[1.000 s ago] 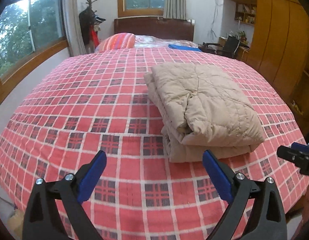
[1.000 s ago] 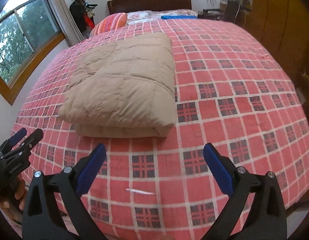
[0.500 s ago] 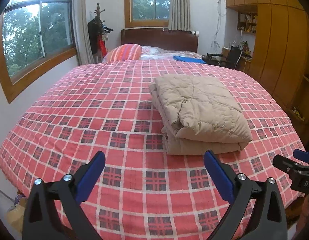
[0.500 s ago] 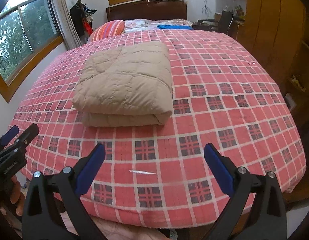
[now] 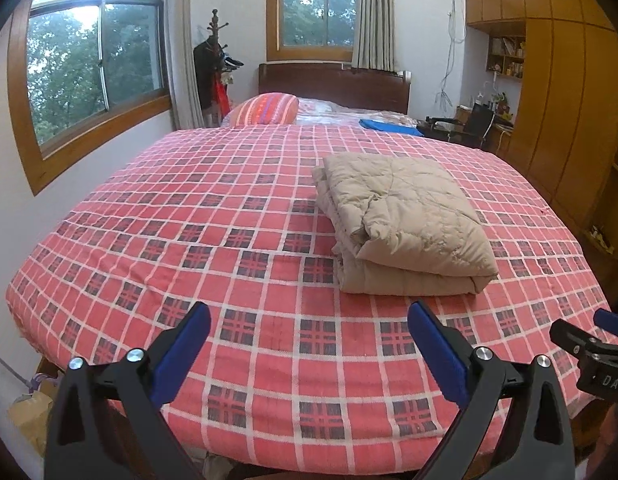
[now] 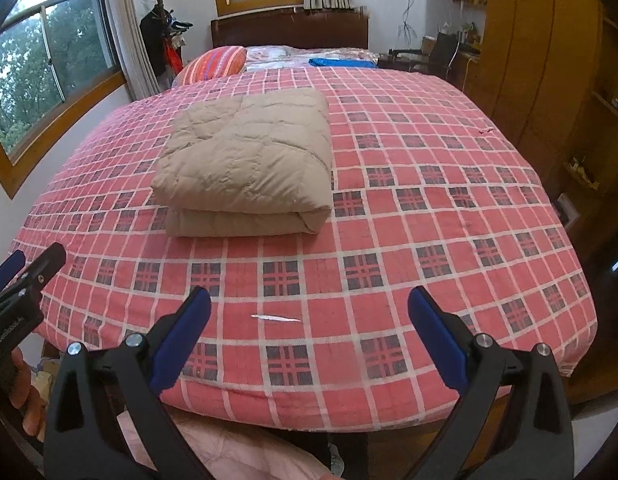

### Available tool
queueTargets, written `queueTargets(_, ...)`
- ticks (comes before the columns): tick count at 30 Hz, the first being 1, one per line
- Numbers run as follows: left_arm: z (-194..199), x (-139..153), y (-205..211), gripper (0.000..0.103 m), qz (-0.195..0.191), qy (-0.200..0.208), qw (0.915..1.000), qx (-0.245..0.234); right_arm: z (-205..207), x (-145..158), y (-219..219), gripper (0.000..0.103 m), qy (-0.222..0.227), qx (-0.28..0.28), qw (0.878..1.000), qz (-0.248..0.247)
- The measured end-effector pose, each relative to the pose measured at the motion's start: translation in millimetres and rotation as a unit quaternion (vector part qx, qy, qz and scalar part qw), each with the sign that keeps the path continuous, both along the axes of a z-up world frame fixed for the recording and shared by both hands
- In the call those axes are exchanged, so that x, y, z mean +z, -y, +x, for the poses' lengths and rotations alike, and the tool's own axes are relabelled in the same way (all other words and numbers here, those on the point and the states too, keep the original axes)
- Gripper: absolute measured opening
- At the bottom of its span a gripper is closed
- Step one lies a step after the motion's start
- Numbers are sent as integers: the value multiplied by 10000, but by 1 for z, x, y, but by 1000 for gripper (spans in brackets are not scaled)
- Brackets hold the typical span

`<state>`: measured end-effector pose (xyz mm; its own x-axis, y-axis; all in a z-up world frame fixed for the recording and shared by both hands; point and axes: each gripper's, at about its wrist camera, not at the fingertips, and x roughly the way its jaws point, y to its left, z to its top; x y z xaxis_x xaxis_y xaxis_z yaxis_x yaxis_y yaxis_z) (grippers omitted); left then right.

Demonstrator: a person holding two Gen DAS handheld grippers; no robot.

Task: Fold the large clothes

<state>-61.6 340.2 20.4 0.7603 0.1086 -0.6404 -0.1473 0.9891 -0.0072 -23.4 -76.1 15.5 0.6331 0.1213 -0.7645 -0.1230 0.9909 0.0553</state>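
- Left wrist view: the left gripper [image 5: 309,340] had its jaws spread wide with nothing between them, hanging over the near edge of the red plaid bedspread [image 5: 197,240].
- The folded beige quilted garment [image 5: 401,220] lay on the bed ahead of the jaws and off toward the right-hand blue pad [image 5: 437,352], well apart from both pads.
- The right gripper's tip showed at the far right edge.
- Right wrist view: the right gripper [image 6: 309,330] was likewise agape and empty.
- The garment sat ahead and toward the left-hand jaw, not touching it.
- A small white scrap [image 6: 275,318] lay on the bedspread between the jaws.
- A striped pillow [image 6: 217,62] rested far beyond, near the headboard [image 6: 289,32].
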Motion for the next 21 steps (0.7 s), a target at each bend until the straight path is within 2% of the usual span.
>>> queueTargets(21, -16, 0, 0, 99, 178, -6, 9998, 58, -15, 9, 2, 98, 171, 41, 9998, -2)
